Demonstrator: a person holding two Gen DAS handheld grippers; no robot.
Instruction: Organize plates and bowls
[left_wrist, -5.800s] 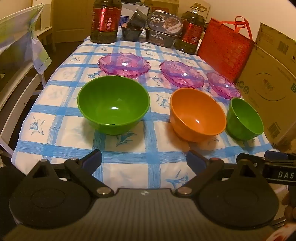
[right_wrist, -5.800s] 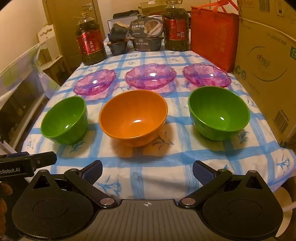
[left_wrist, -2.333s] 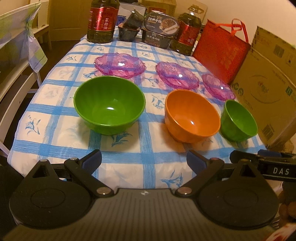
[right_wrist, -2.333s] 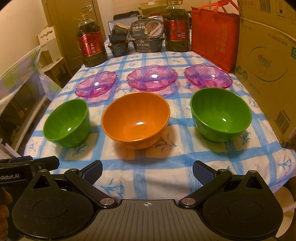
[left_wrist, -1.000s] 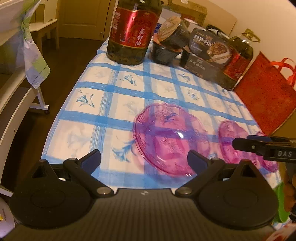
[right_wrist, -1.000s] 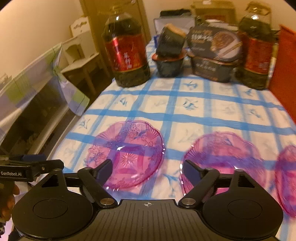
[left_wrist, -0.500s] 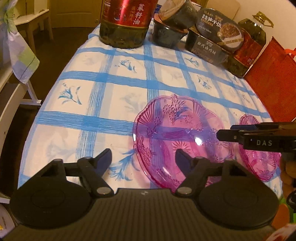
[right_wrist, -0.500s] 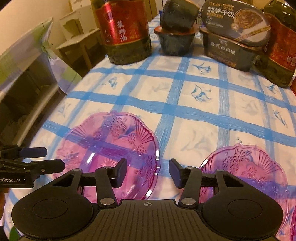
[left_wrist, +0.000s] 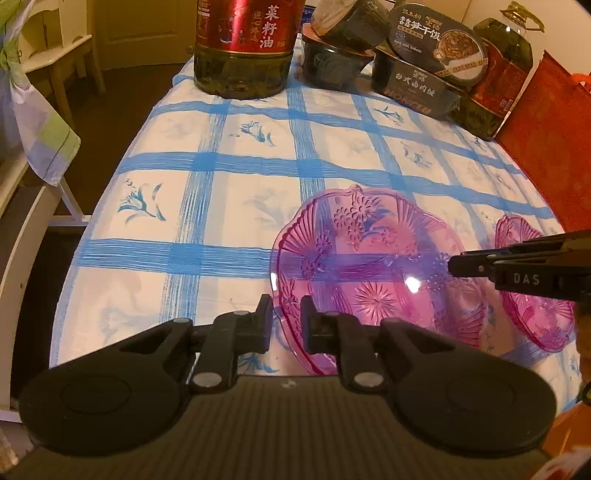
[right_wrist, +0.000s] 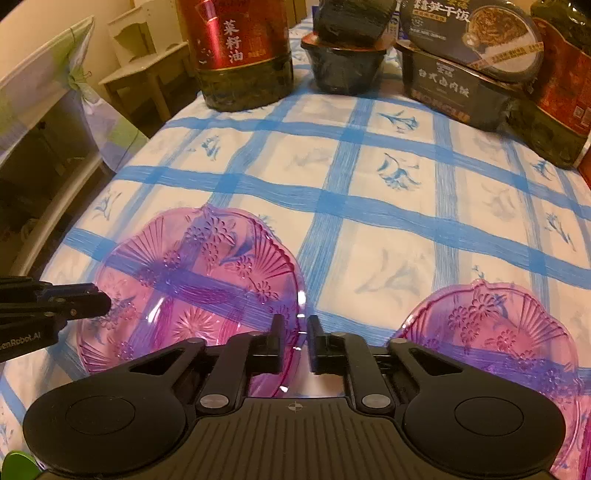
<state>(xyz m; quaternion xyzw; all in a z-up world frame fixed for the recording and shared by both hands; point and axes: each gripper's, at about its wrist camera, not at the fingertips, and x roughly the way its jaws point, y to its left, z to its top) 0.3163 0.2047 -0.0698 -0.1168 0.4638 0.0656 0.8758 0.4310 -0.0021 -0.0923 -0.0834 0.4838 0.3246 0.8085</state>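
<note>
Both jaws have narrowed sharply from their wide spread half a second ago. The left hand-held gripper (left_wrist: 286, 319) now pinches the near-left rim of the left plate (left_wrist: 369, 273), rim between its pads. The right hand-held gripper (right_wrist: 295, 341) has closed to a narrow gap at the same plate's right rim; whether it truly clamps the rim I cannot tell. The plate lies on the tabletop (right_wrist: 369, 229), so a two-sided lift looks ready, probably toward stacking. The second plate (right_wrist: 495, 332) sits just to the right, apart from it. Beyond stand an oil bottle (left_wrist: 243, 44) and food boxes (right_wrist: 469, 74), well clear. The thin, slick rim may slip.
</note>
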